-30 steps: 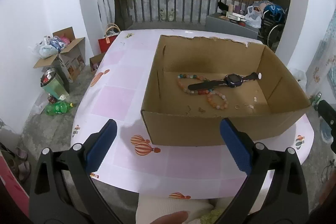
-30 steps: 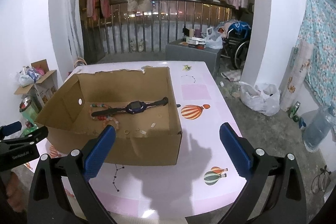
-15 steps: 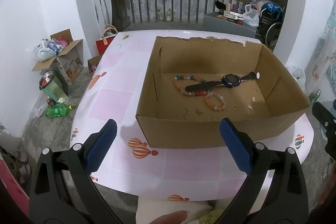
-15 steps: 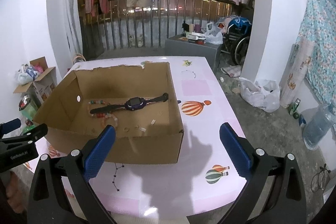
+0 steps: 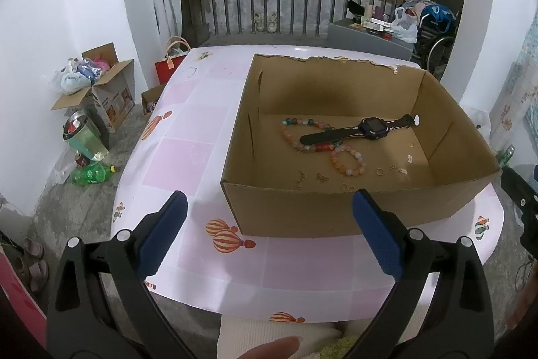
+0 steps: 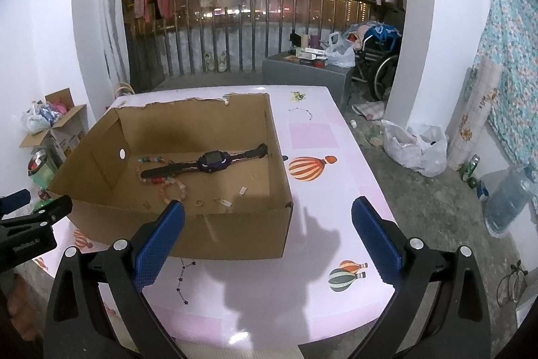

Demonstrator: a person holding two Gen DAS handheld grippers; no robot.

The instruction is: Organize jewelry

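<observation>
An open cardboard box stands on the pink table. Inside lie a black smartwatch, a long bead bracelet, a smaller orange bead bracelet and several small rings and earrings. My left gripper is open and empty, above the table's near edge before the box. My right gripper is open and empty, near the box's front right corner. The left gripper also shows in the right wrist view.
A thin chain lies on the table beyond the box. Cardboard boxes and bottles sit on the floor at left. Plastic bags and a water jug sit on the floor at right. A railing with hanging clothes stands behind.
Both grippers have risen and drawn back a little, so the box shows lower and more from above. Both stay open and empty. The box contents have not moved.
</observation>
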